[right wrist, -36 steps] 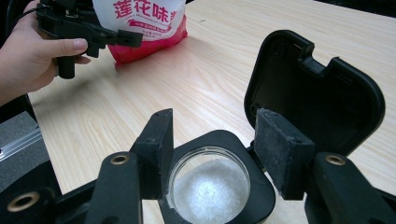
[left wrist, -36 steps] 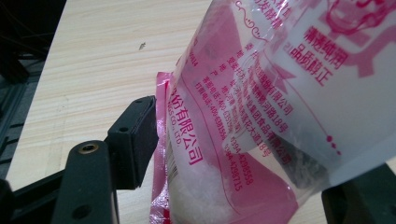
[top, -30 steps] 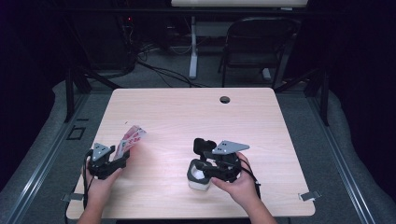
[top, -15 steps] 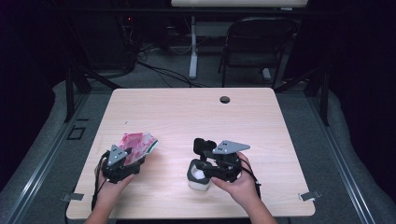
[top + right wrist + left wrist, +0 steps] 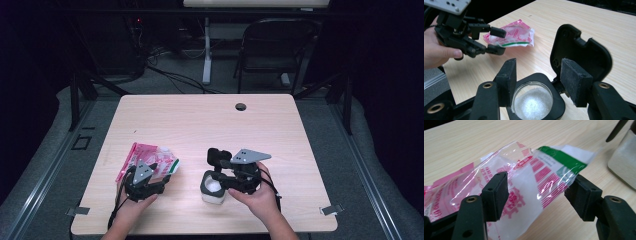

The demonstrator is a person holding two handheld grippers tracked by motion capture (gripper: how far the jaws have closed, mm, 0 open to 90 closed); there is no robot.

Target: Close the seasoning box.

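Pink-and-clear plastic: the bag [image 5: 148,162] lies at the lower left of the surface [image 5: 280,130] in the high view. The left hand-held gripper [image 5: 161,176] has its jaws spread around the bag's green-striped end, not clamped. The right hand-held gripper [image 5: 216,181] rests at the jar [image 5: 214,187], lower centre; its jaws stand spread over the mouth, gripping nothing. Judged progress: the lid [image 5: 580,58] is already up and white powder sits in the jar; the bag remains to be gripped or dealt with. The left gripper view shows the bag's print [image 5: 541,172]; the right gripper view shows the powder [image 5: 532,103].
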